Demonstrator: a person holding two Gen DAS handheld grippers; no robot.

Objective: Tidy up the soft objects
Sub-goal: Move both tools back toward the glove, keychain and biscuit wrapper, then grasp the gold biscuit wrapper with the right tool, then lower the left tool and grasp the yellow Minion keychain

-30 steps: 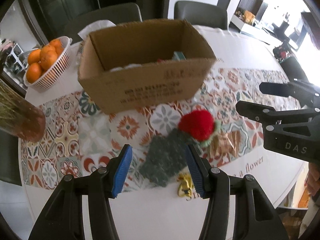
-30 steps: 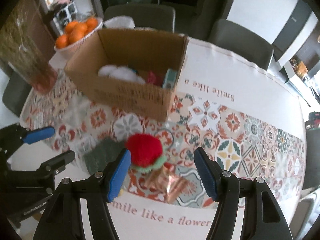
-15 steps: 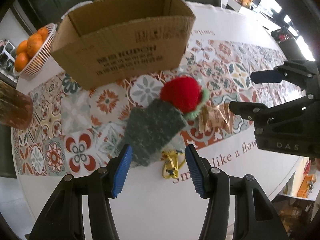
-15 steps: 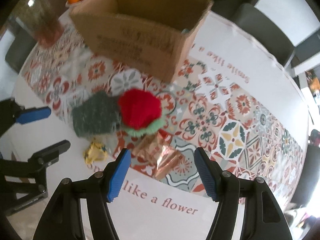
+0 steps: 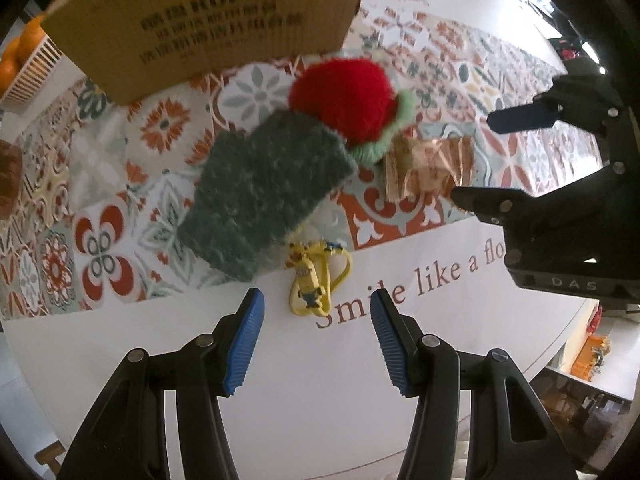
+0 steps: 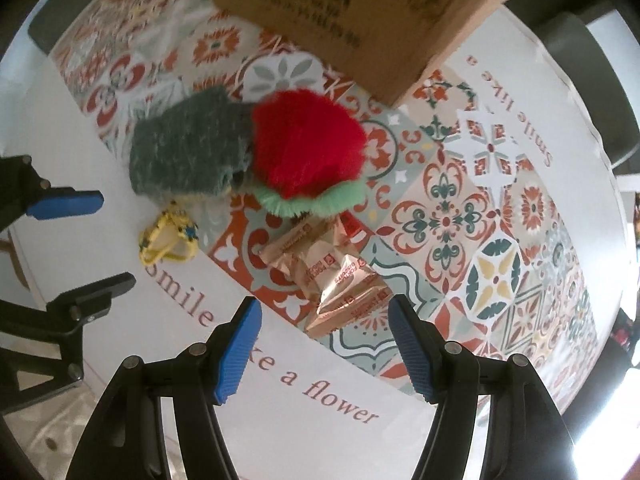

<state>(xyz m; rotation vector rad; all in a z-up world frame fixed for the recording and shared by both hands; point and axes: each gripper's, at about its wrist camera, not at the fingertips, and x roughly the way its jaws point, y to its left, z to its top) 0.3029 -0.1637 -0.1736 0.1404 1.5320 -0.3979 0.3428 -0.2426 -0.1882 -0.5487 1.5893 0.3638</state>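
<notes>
A grey-green knitted cloth [image 5: 268,192] [image 6: 188,152] lies on the patterned runner, touching a red plush strawberry with a green rim [image 5: 344,100] [image 6: 308,148]. The cardboard box [image 5: 208,20] [image 6: 360,16] stands just behind them. My left gripper [image 5: 316,328] is open and empty, low over the table just short of the cloth. My right gripper [image 6: 326,328] is open and empty, just short of the strawberry, over a copper foil snack packet [image 6: 332,272] [image 5: 428,168].
A small yellow minion strap [image 5: 312,280] [image 6: 170,236] lies on the white table [image 5: 320,400] between the left gripper's fingers. A basket of oranges [image 5: 24,60] stands at the far left. The right gripper shows in the left wrist view [image 5: 472,156].
Both grippers have moved down and forward toward the cloth and strawberry, which now look much larger. Both stay open. The objects have not moved.
</notes>
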